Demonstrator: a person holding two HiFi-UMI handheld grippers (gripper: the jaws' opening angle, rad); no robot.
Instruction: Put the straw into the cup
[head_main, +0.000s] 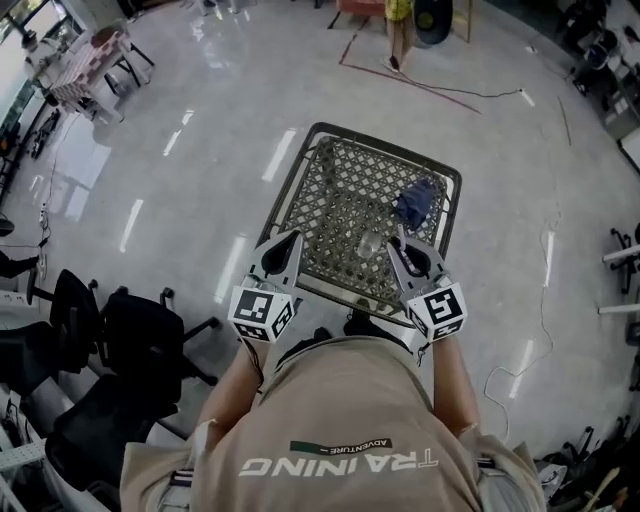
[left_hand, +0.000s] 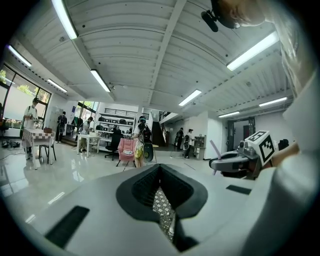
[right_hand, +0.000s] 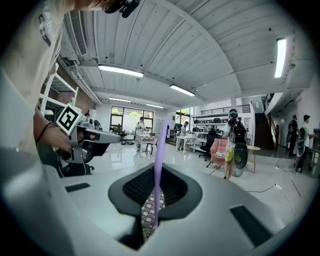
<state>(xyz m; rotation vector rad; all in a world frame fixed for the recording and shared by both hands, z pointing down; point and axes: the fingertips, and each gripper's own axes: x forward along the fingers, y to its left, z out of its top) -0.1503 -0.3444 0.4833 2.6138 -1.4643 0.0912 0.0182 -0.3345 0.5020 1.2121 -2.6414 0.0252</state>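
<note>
A thin purple straw (right_hand: 159, 165) stands upright between the jaws of my right gripper (right_hand: 152, 200), which is shut on it. In the head view that right gripper (head_main: 397, 240) hovers over the near edge of a metal lattice table (head_main: 340, 200), just right of a small clear cup (head_main: 370, 244) standing on it. My left gripper (head_main: 293, 237) is level with it at the cup's left, jaws together and nothing in them. From the left gripper view, the left gripper (left_hand: 162, 200) looks past its jaws at the right gripper (left_hand: 225, 162) and the straw (left_hand: 215, 150).
A crumpled blue cloth (head_main: 417, 203) lies on the table's far right part. Black office chairs (head_main: 130, 345) stand on the floor to the left, and a cable (head_main: 545, 300) trails on the right. Tables, a pink chair (right_hand: 218, 150) and people stand far off in the hall.
</note>
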